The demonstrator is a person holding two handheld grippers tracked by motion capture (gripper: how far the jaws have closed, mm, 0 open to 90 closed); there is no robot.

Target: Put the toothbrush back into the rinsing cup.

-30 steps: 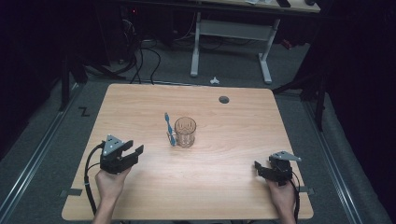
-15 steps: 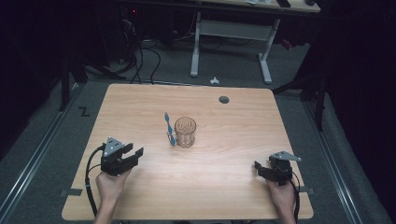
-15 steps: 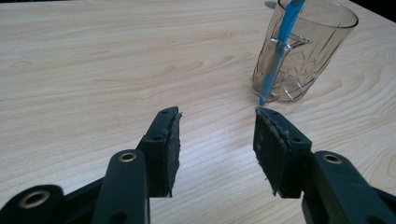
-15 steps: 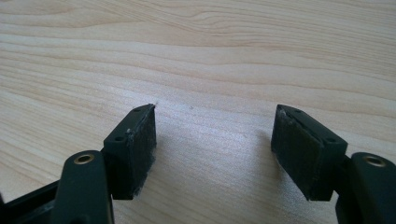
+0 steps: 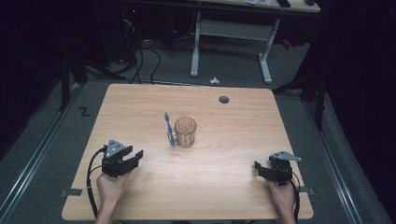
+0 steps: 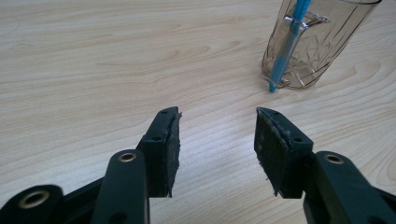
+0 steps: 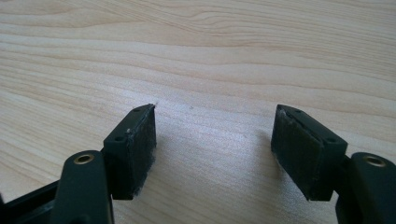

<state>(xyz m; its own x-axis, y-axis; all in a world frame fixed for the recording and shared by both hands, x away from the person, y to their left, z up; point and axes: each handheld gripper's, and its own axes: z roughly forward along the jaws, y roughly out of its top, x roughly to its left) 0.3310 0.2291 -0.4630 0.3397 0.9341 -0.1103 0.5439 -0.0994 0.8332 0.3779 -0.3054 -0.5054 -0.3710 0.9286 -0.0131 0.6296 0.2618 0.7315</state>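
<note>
Item: wooden table [image 5: 224, 186], pale grain, rounded corners, a dark round hole [image 5: 224, 99] at upper right of its top.

Item: glass tumbler [image 5: 185, 132], clear brownish, cut-pattern wall, upright at centre frame in the high view; its rim is cut off at the upper right of the left gripper view.

Item: blue toothbrush [image 5: 169, 129], thin plastic, touching the tumbler's left side; head detail too small to make out.

Item: left gripper [image 5: 136, 156], lower left, black, grey three-cornered plate on top, jaws spread with nothing between; worn fuzzy pads [image 6: 173, 149].

Item: right gripper [image 5: 258, 168], lower right, jaws spread wide over bare wood, empty; pads [image 7: 145, 140] frayed at the edges. The hands are partly hidden behind both tools.
</note>
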